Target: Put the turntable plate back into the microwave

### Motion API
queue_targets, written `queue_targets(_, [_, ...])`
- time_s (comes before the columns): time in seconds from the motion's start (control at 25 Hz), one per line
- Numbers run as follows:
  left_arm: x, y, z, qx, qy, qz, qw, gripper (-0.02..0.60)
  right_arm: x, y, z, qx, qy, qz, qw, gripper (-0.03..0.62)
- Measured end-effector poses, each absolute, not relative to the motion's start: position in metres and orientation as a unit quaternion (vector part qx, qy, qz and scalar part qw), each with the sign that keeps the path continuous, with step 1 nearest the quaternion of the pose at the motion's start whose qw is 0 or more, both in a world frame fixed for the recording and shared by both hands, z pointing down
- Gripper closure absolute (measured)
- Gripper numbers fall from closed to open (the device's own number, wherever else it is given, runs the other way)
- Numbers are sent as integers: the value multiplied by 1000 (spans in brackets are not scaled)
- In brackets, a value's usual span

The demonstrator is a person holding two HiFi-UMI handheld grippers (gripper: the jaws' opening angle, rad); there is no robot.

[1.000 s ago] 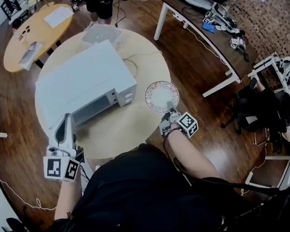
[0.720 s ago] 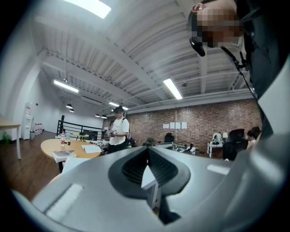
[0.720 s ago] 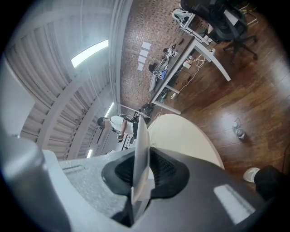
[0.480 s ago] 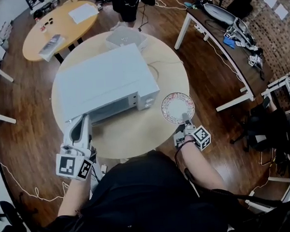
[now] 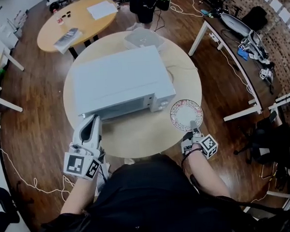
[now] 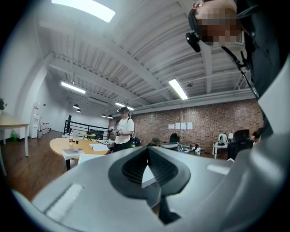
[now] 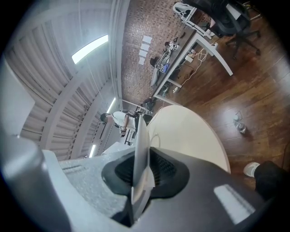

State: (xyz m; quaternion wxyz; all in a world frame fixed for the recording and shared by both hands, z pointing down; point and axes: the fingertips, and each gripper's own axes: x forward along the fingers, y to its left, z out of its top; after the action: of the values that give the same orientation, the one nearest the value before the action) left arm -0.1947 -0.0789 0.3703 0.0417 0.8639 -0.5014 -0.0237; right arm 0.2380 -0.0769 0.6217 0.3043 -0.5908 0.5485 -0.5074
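Observation:
The white microwave (image 5: 121,82) stands on the round table (image 5: 136,135) with its windowed front toward me, and the door looks closed. To its right, the patterned turntable plate (image 5: 186,114) hangs flat over the table edge. My right gripper (image 5: 191,126) is shut on its near rim. In the right gripper view the plate (image 7: 141,145) shows edge-on between the pads of that gripper (image 7: 142,174). My left gripper (image 5: 93,122) points at the microwave's front left corner. In the left gripper view its tips (image 6: 146,152) meet with nothing held.
A white box (image 5: 142,38) sits on the table behind the microwave. Beyond it stand a wooden oval table (image 5: 75,19) with papers and a person (image 5: 148,2). To the right are a white desk (image 5: 238,38) with gear and an office chair (image 5: 269,140).
The head view has shifted, so the table sits further right and up. My left gripper has edged closer to the microwave's front left corner. The right gripper still holds the plate beside the microwave.

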Motion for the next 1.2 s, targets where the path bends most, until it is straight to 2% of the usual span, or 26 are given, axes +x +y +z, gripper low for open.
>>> queue_targets(1.2, [-206,-65,374,872,-488,-23,32,575,201,-58,598,-561,550,-527,324,559])
